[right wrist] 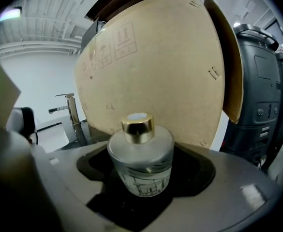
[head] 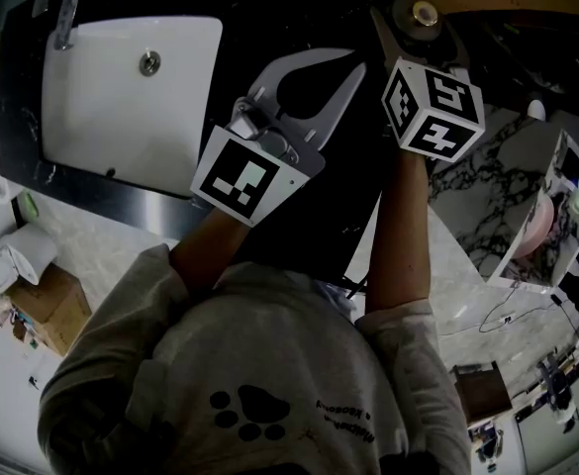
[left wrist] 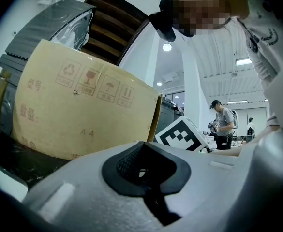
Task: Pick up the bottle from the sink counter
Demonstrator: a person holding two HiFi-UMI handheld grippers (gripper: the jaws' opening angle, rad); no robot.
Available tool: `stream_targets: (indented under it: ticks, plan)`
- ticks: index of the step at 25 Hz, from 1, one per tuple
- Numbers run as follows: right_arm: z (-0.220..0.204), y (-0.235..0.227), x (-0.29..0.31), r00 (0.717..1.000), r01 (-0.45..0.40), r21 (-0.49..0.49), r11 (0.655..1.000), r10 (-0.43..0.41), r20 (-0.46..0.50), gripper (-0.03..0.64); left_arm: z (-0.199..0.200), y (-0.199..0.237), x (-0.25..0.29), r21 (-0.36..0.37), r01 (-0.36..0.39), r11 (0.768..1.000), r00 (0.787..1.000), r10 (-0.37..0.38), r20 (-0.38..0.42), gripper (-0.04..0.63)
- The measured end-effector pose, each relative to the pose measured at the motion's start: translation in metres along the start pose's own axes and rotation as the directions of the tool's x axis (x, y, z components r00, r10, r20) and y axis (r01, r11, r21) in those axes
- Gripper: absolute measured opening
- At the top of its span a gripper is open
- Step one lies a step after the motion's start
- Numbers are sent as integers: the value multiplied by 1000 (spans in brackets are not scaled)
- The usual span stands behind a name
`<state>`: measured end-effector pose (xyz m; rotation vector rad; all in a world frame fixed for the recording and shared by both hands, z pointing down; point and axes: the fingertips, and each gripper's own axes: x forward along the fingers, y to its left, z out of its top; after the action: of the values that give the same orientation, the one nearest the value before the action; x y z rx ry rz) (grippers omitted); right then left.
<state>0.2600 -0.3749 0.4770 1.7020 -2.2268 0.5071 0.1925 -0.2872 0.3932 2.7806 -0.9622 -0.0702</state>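
Nearest, left of the bottle (right wrist: 140, 161) and short of it, the left gripper (head: 358, 61) hangs over the black counter (head: 269, 23). Its jaw tips are drawn together on nothing. The right gripper (head: 411, 30) has its jaws spread around the bottle, with a gap on each side and the pads clear of the glass. The bottle stands upright on the counter. It is squat frosted glass with a gold cap and a line drawing of a building on its side; its contents cannot be made out. Left of the bottle lies the white sink (head: 91, 117) with its tap (right wrist: 71, 108). Just behind the bottle stands a cardboard box (right wrist: 156, 66) printed with "A 4", handling symbols and Chinese characters too faint to read.
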Motion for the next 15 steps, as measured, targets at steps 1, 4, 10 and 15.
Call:
stream_targets:
  ticks: [1,4,10,15]
  plan:
    - [0,0,0,1000,2,-2,1000,-2,1,328,2,0,-1,0,1,1000,1000,-1,2,-2]
    - [1,-1,-1,1000,8,-4,1000,-8,5,330,6,0,-5,6,5,1000,1000,-5,3,-2]
    - [1,-2,-8,1000,27,34,999,-27,8,334,12,-1,-16,20,23,1000,1000,-23,-5,-2]
    - [7,3,-29,998,59,29,998,-60,30,334,18,-5,-26,33,46,998,999,-46,-7,-2]
